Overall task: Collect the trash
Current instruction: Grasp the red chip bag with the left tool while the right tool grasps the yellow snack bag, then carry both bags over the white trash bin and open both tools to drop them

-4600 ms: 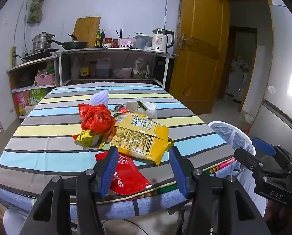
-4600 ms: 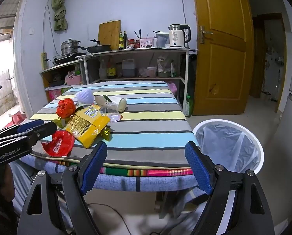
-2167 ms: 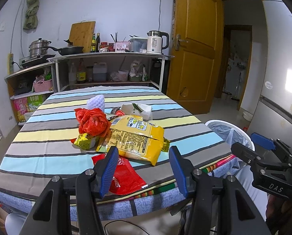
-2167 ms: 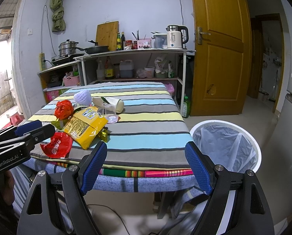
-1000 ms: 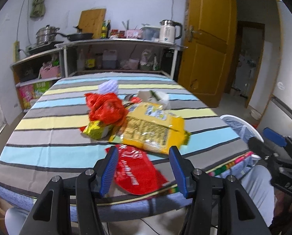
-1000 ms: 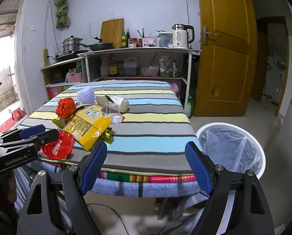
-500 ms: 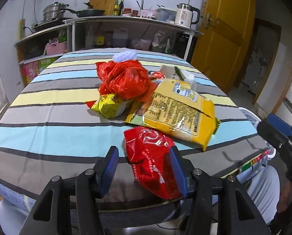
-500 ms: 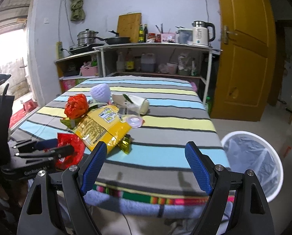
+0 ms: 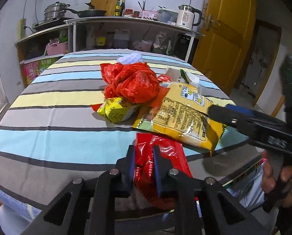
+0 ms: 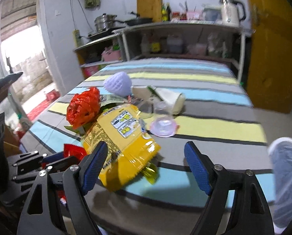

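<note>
Left wrist view: the left tool [image 9: 143, 157] was seen closed on a red snack wrapper [image 9: 161, 168] at the near edge of a bench [image 9: 48, 117] covered in a striped cloth. White lettering was printed on the wrapper, but it could not be read. Just beyond it a large yellow snack bag [image 9: 182, 115] was lying with its back panel of fine print and a small green-and-white label facing up; none of that writing was legible. A crumpled red plastic bag [image 9: 132, 83] was resting against the yellow bag, on a small yellow-green packet [image 9: 116, 111].

In the right wrist view, the right tool [image 10: 146, 168] was held wide open and empty, just above the near corner of the yellow bag. A clear plastic cup [image 10: 162, 121] was lying beside the bag. A white-lined bin [image 10: 287, 176] was seen low at the right, past the bench edge.
</note>
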A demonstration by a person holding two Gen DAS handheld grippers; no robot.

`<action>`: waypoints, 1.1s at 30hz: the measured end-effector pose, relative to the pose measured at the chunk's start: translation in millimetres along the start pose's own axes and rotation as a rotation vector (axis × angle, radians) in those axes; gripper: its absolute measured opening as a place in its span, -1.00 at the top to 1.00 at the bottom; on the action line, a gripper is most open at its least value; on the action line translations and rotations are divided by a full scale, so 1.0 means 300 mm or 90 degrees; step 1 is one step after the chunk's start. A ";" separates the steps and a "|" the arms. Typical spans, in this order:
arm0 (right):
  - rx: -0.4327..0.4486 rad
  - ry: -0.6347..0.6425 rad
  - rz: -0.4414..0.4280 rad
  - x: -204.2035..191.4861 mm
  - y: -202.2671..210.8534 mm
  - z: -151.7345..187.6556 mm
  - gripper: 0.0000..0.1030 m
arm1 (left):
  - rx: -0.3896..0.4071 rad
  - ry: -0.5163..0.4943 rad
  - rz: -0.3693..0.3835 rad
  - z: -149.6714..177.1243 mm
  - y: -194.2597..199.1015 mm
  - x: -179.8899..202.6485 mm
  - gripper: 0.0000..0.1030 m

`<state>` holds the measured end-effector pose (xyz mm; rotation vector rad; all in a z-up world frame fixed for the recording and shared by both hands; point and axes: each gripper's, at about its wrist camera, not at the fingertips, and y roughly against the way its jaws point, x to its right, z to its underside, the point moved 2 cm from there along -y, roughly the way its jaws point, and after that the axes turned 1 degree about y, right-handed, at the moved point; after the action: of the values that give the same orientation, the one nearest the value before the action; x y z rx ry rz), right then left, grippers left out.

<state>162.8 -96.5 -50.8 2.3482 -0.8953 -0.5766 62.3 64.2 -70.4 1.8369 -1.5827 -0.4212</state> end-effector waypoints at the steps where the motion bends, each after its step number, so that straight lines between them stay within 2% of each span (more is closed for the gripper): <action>1: -0.011 -0.005 -0.005 0.005 -0.015 -0.001 -0.32 | 0.000 0.002 -0.002 0.000 0.001 -0.004 0.67; 4: -0.032 -0.009 -0.017 0.004 -0.055 -0.011 -0.04 | 0.002 0.004 -0.003 -0.003 -0.003 -0.015 0.67; 6: -0.029 0.002 -0.014 -0.007 -0.065 -0.018 0.06 | 0.003 0.001 -0.004 -0.003 -0.003 -0.014 0.67; 10: -0.026 0.011 -0.003 -0.020 -0.055 -0.022 0.43 | 0.005 -0.001 -0.008 -0.004 -0.006 -0.011 0.67; 16: -0.018 0.015 0.014 -0.023 -0.032 -0.030 0.73 | 0.005 -0.001 -0.007 -0.003 -0.005 -0.013 0.68; 22: -0.002 0.022 0.017 -0.043 0.007 -0.034 0.88 | 0.010 0.001 -0.005 -0.002 0.004 -0.010 0.69; 33: 0.052 0.007 0.016 -0.049 0.144 -0.042 0.91 | 0.036 -0.008 0.013 -0.004 0.087 0.019 0.70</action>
<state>139.7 -108.7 -11.5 2.4066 -0.9587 -0.5267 44.9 58.1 -51.1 1.8617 -1.6366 -0.3824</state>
